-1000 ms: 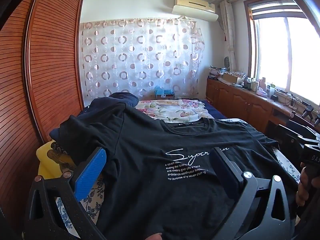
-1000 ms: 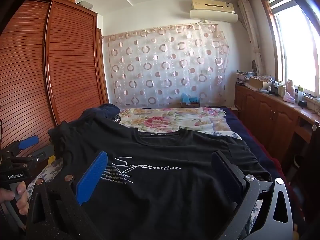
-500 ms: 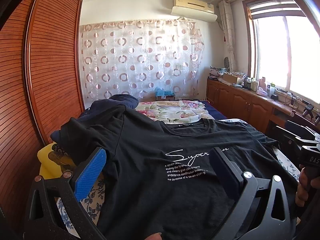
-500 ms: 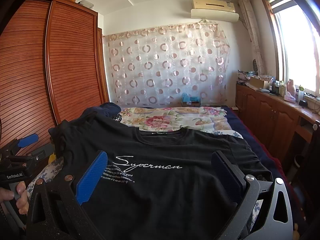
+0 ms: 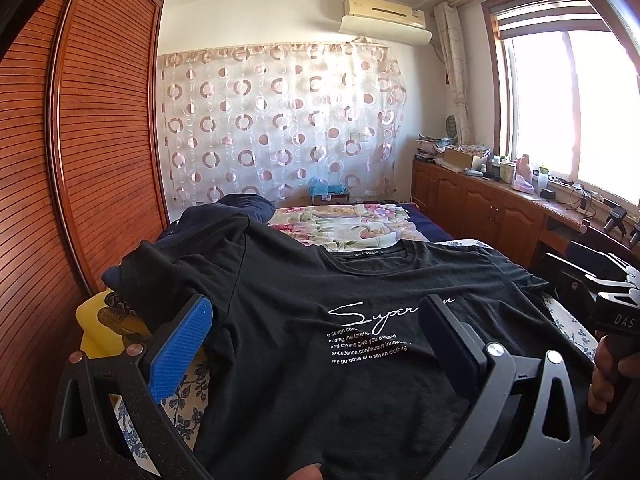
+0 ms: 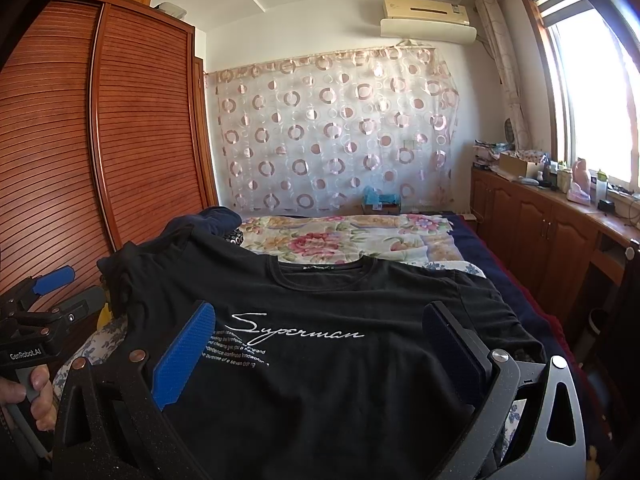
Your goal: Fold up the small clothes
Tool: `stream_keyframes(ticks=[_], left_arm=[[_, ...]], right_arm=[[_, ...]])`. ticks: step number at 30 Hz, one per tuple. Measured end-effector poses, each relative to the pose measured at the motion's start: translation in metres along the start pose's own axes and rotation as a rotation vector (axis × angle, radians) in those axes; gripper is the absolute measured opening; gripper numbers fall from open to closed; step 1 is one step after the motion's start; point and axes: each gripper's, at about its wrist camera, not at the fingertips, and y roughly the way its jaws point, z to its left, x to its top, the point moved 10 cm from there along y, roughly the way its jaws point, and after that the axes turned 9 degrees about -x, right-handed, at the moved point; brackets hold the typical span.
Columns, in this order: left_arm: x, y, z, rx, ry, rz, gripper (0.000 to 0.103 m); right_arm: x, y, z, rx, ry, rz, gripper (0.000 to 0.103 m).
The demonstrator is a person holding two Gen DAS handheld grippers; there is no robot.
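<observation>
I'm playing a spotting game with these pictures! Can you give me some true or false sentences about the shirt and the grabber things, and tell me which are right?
1. The black T-shirt lies spread out front side up, with white writing showing. True.
2. The left gripper is pinching the shirt shut. False: its jaws stand wide open, gripping nothing.
3. The right gripper is open too. True.
4. The shirt is already folded in half. False: it lies unfolded, both sleeves out.
5. The flowery blanket covers the shirt. False: it lies behind the collar, further up the bed.
</observation>
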Motion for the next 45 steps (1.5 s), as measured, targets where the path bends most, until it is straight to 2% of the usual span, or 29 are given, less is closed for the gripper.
stream_keyframes(ticks=[45], left_arm=[[0.0039,-0.0024,-0.008,0.001,0.01,-0.005,0.103]], right_arm=[[0.0,-0.0019,0.0011,0.003,0.001,-0.003,0.103]])
